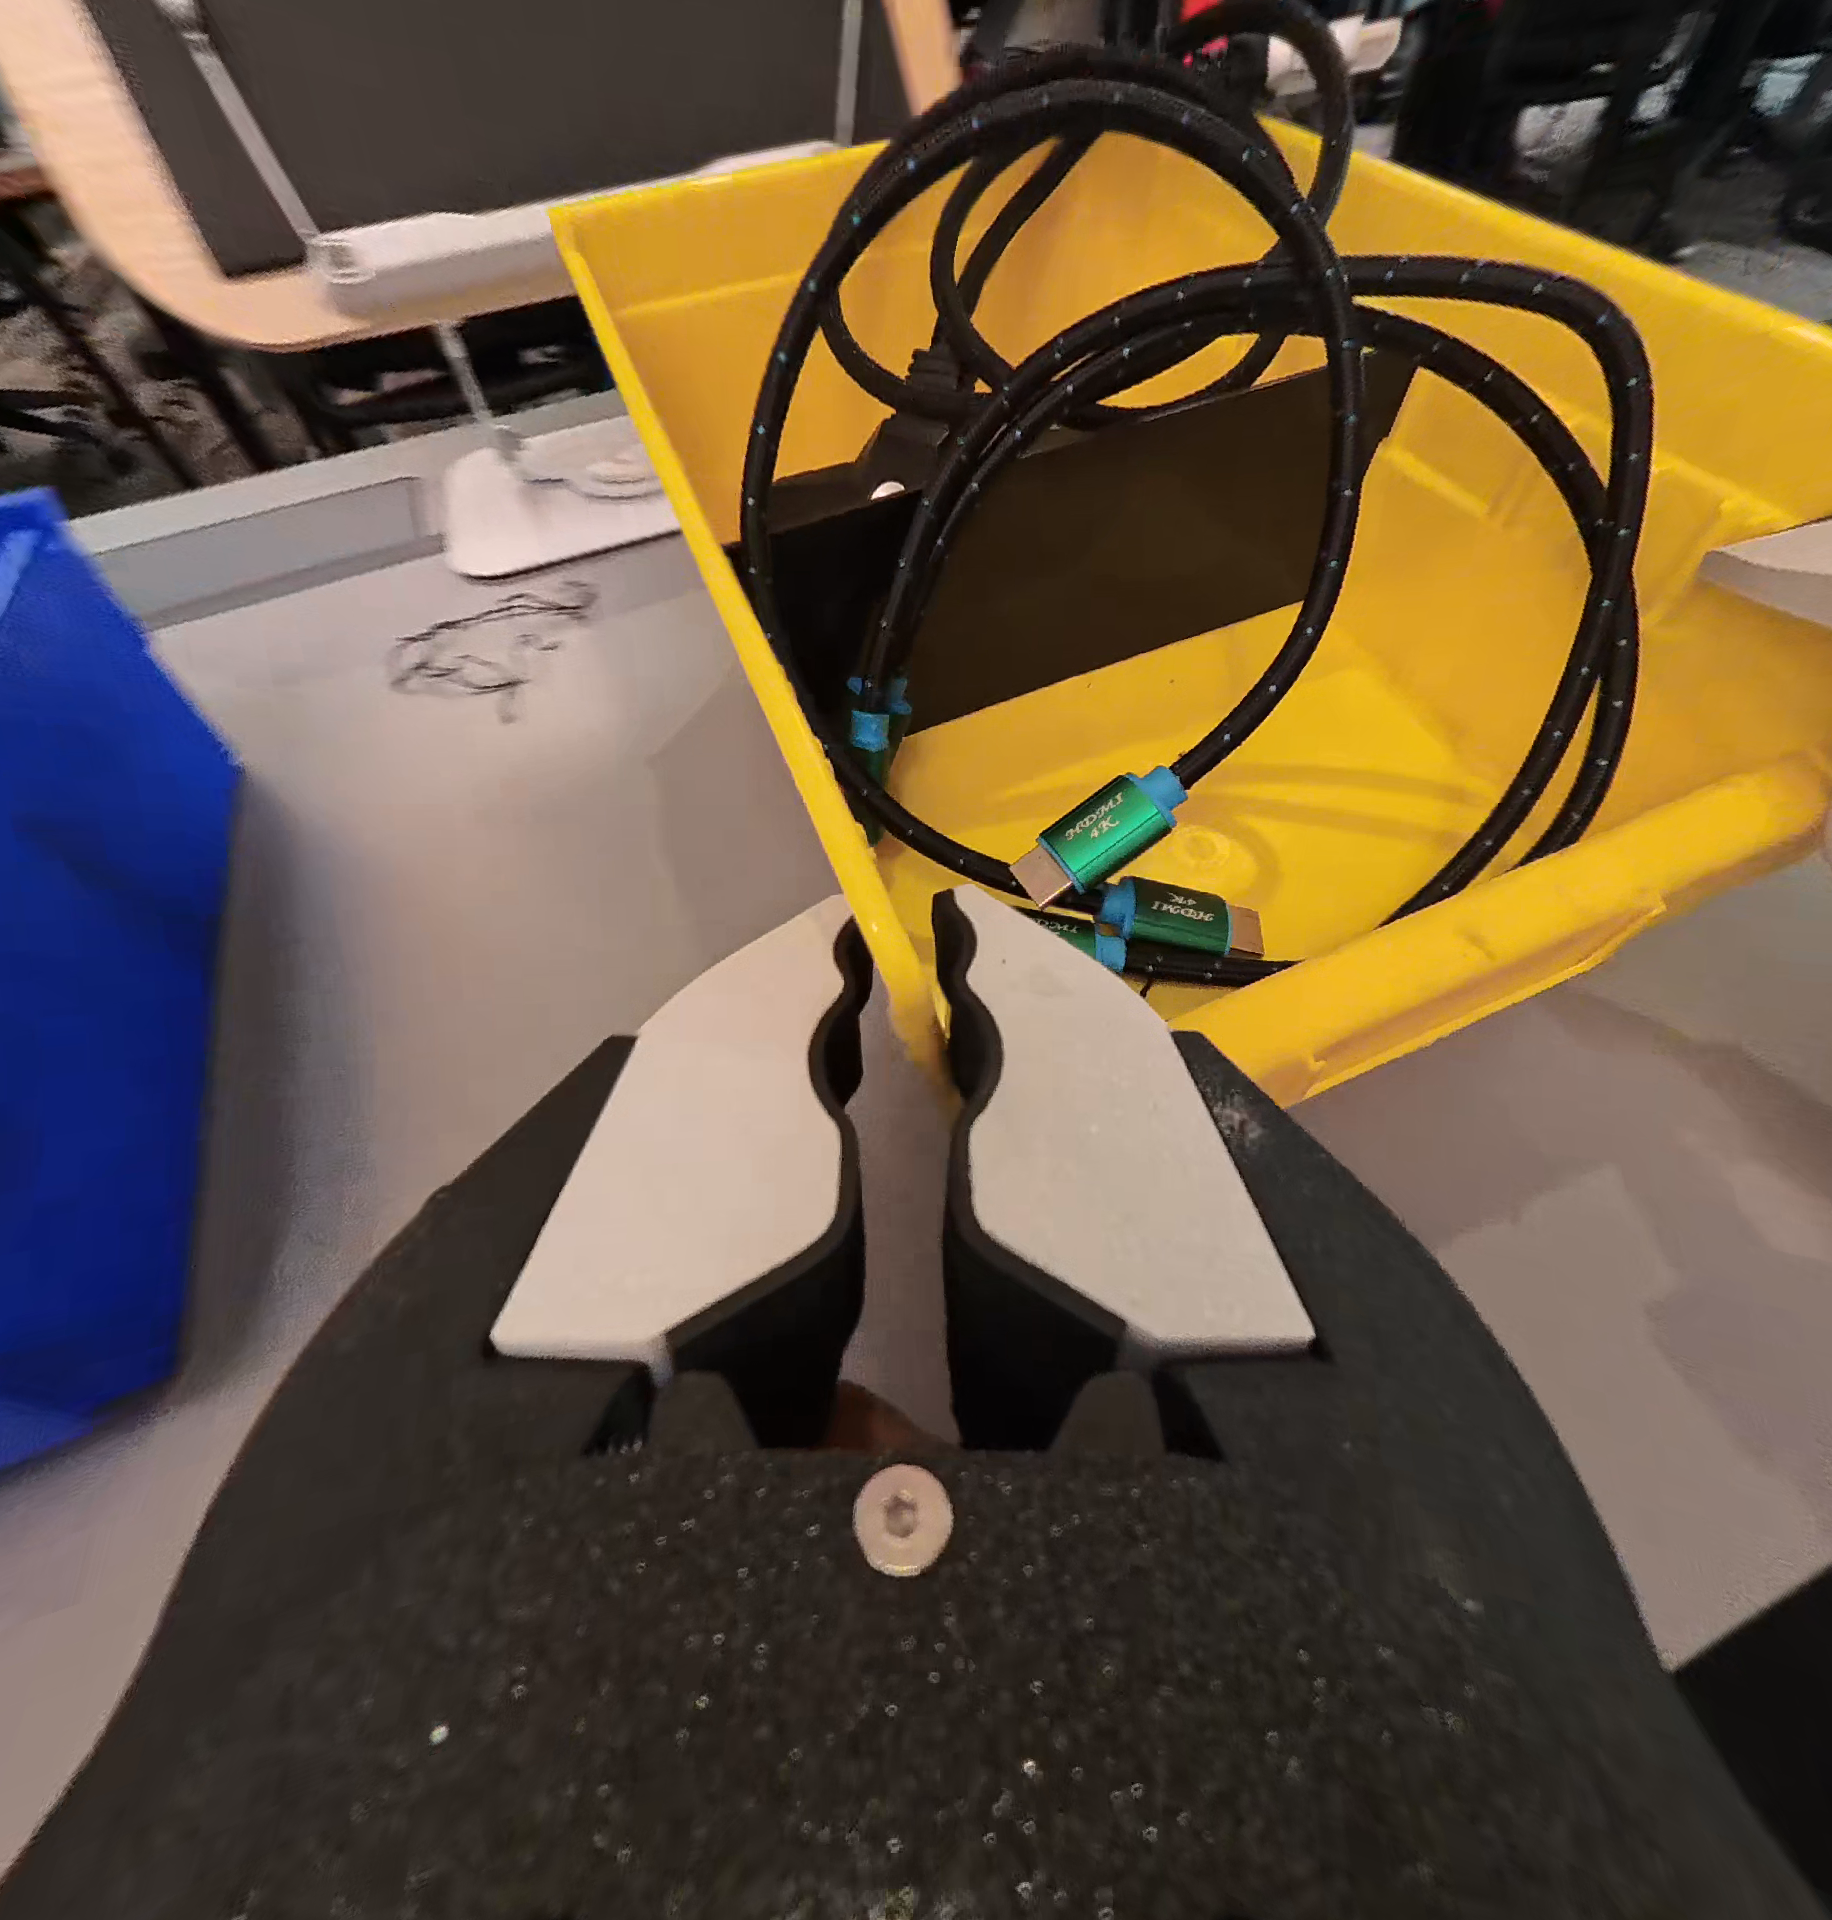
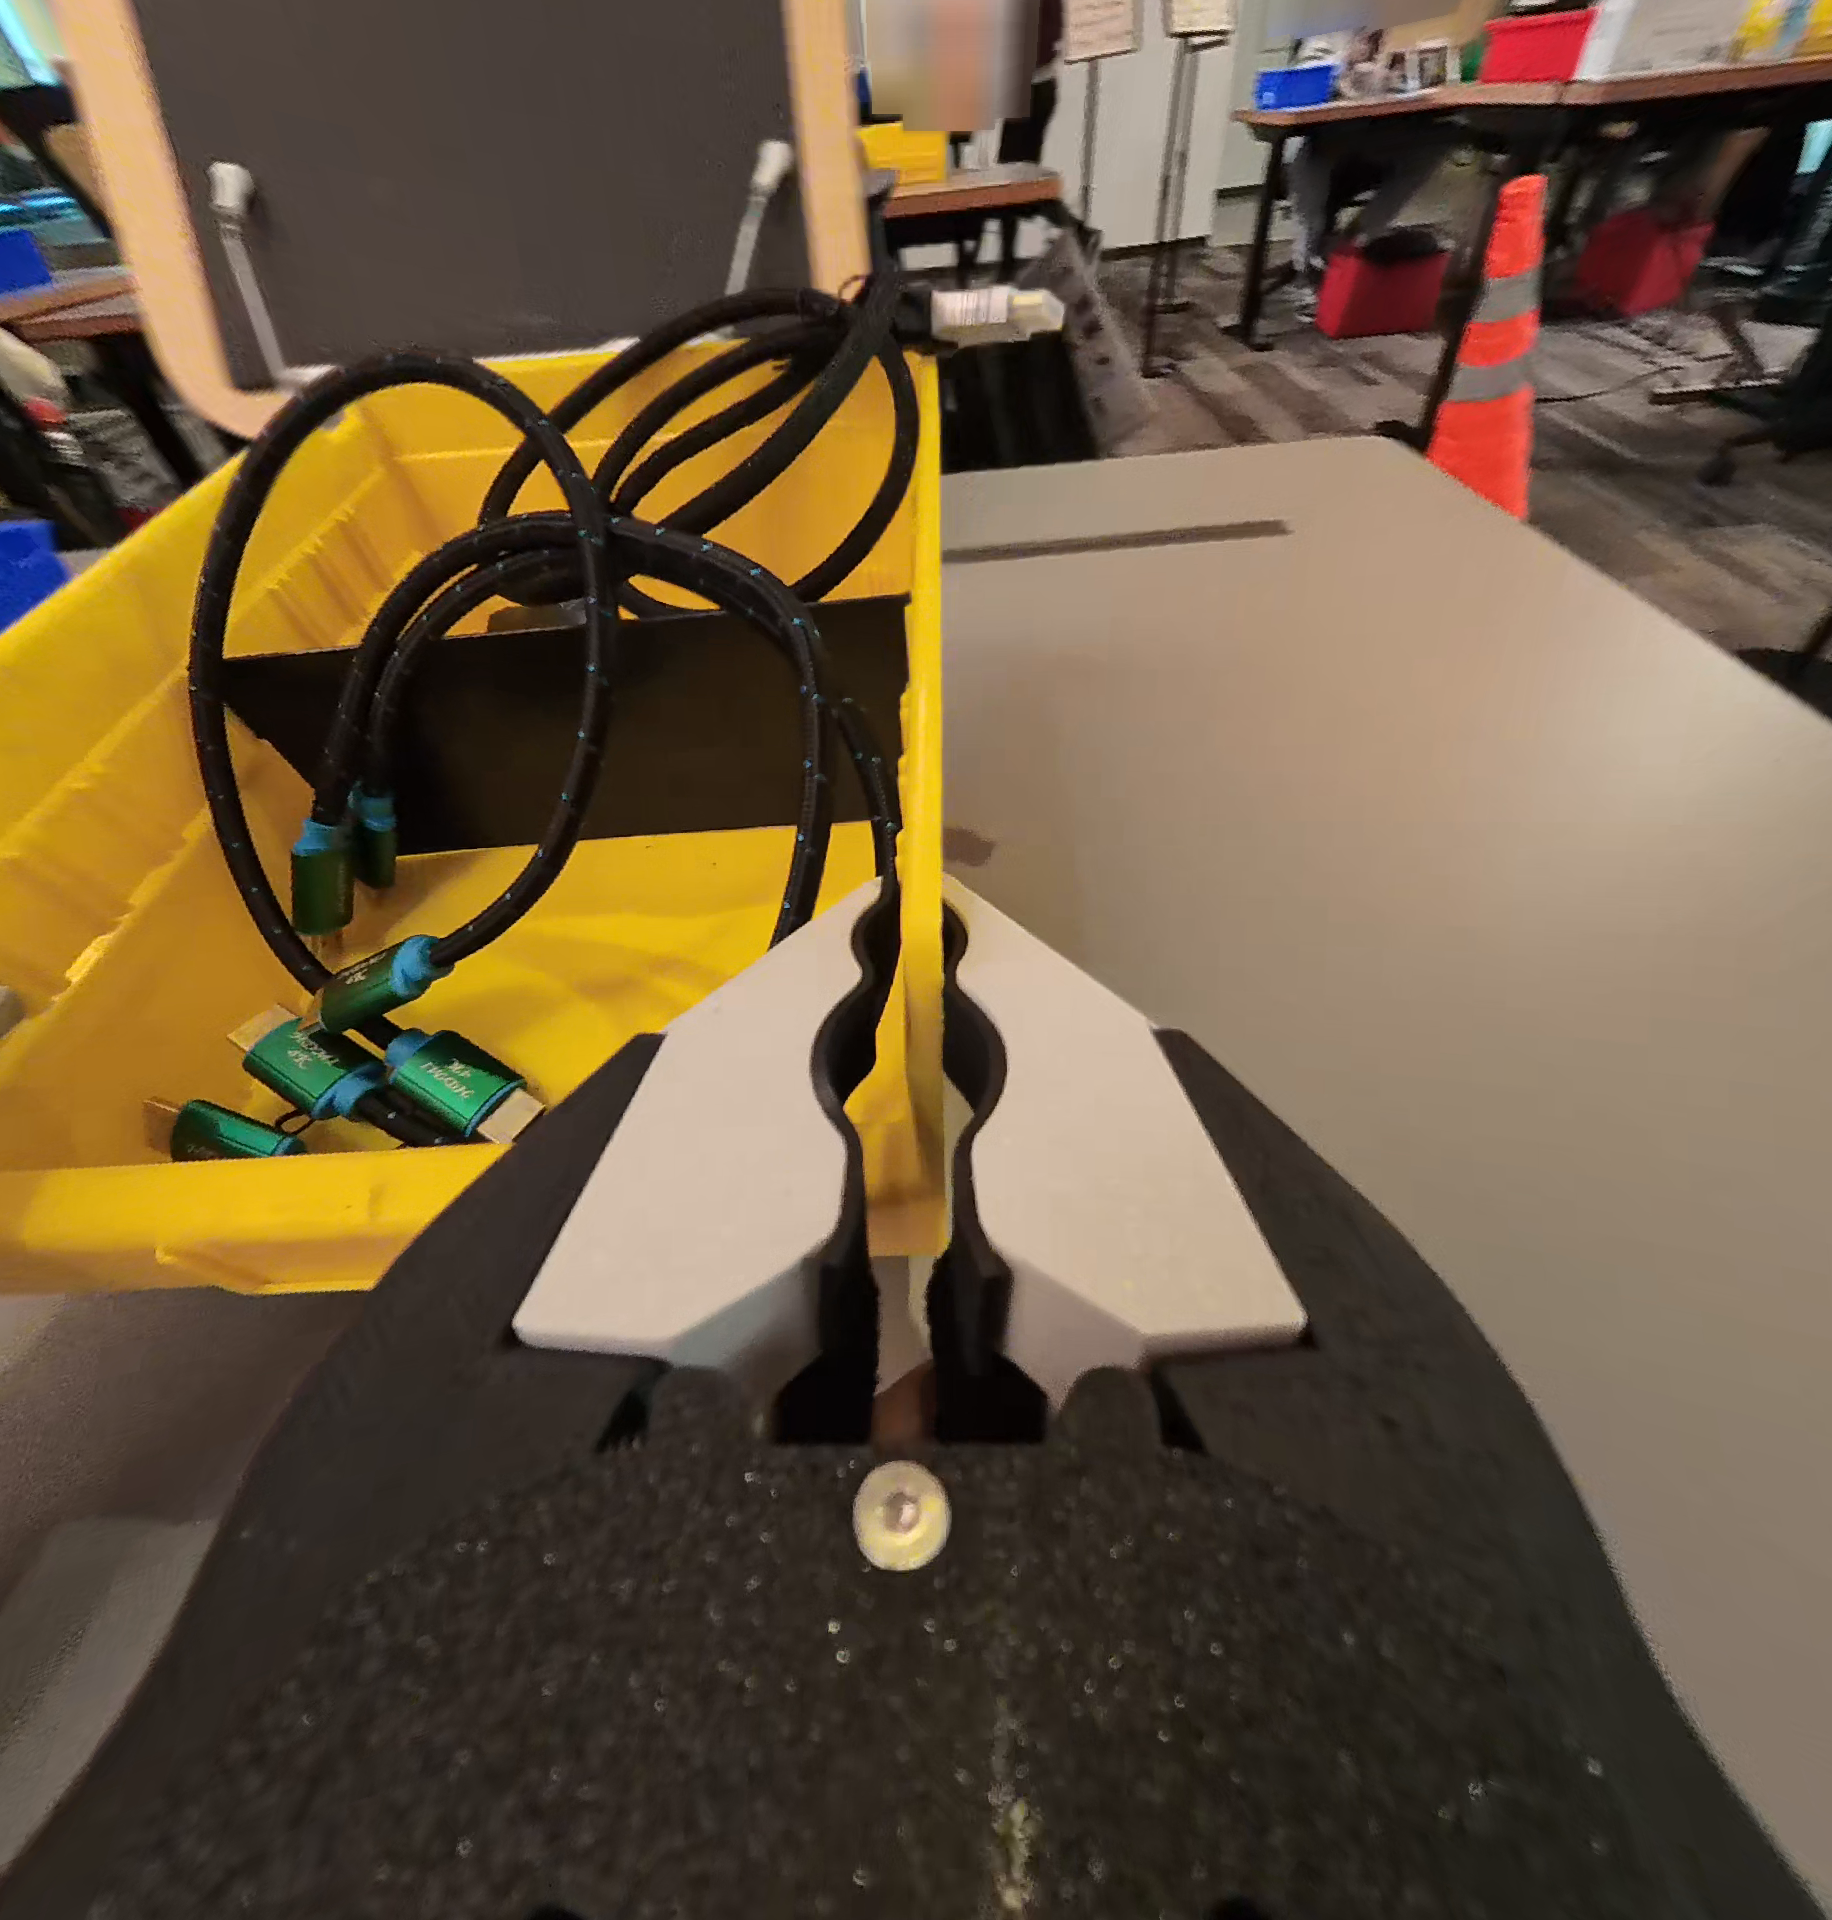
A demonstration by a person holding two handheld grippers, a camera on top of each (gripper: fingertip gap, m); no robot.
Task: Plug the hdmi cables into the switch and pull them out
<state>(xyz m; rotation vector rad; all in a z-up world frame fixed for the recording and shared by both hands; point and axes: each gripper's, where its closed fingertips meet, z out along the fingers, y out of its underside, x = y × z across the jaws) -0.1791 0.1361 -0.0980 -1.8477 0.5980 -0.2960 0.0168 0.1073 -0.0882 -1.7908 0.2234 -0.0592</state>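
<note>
— Two grippers hold one yellow bin (image 1: 1514, 966). See how?

— Yes. The left gripper (image 1: 896, 914) pinches the bin's side wall, close to the bin's front corner. Its jaws are squeezed on the thin yellow wall.

— And the right gripper (image 2: 912, 904)?

— It pinches the other side wall of the bin (image 2: 60, 790). Its jaws are squeezed on that wall too, and a black cord runs down just inside them, next to the wall.

— Where are the hdmi cables (image 1: 1307, 312)?

— Inside the bin. The hdmi cables (image 2: 579, 582) are black with tiny blue dots, and they loop up high over the bin's back edge.

— What about the shiny green plugs (image 1: 1099, 836)?

— The green plugs (image 2: 455, 1081) lie on the bin's floor, near the front wall. Two more hang by the black box.

— What black box?

— That is the switch (image 1: 1130, 561). It leans inside the bin, toward the back. The switch (image 2: 621, 727) has the cables lying over it.

— What is under the bin?

— A grey table (image 2: 1359, 935). A blue bin (image 1: 70, 987) sits on the table (image 1: 455, 883), off to the left of the yellow bin.
</note>
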